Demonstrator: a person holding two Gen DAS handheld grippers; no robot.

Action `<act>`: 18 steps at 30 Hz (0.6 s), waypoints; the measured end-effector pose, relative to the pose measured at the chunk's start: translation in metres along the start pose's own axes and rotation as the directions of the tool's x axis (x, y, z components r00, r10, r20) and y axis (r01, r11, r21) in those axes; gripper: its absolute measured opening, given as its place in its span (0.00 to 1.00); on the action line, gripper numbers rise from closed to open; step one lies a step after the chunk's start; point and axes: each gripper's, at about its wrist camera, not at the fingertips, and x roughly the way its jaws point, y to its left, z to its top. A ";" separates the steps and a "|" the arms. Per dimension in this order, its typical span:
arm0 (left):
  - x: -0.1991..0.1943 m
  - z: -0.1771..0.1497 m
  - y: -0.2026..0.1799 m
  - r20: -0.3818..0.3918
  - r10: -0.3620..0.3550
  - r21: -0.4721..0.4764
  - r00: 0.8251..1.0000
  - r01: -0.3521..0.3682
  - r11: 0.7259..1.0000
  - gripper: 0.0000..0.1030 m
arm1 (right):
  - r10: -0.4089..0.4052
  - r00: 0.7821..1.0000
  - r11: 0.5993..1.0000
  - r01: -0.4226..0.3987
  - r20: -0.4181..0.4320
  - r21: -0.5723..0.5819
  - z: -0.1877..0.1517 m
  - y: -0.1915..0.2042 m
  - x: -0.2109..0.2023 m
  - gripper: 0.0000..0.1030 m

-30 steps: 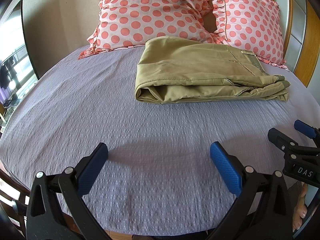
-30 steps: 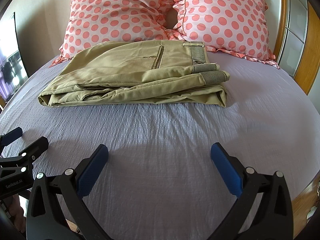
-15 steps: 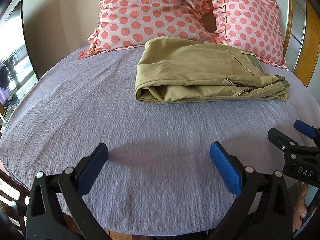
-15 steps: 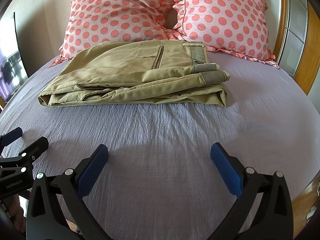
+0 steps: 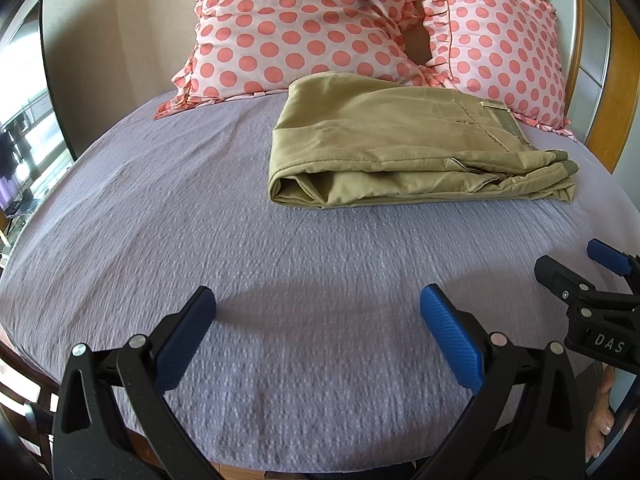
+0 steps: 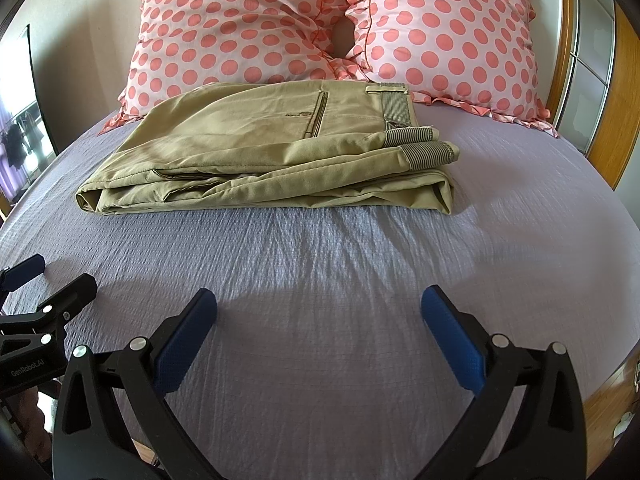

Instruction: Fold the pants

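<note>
The khaki pants [image 5: 400, 152] lie folded in a flat stack on the lilac bedsheet [image 5: 200, 220], just in front of the pillows; they also show in the right wrist view [image 6: 272, 156], with the striped waistband lining at the right. My left gripper [image 5: 318, 320] is open and empty, low over the sheet near the bed's front edge, well short of the pants. My right gripper [image 6: 320, 320] is open and empty too, beside the left one. Each gripper shows at the edge of the other's view.
Two pink polka-dot pillows [image 6: 248, 24] [image 6: 448, 28] lean at the head of the bed behind the pants. A wooden bed frame [image 6: 600, 120] runs along the right. A window [image 5: 24, 120] is at the left.
</note>
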 end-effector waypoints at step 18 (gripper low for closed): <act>0.001 0.001 0.001 0.004 -0.001 0.000 1.000 0.001 1.000 0.98 | 0.000 1.000 1.000 0.000 0.000 0.000 0.000 0.000 0.000 0.99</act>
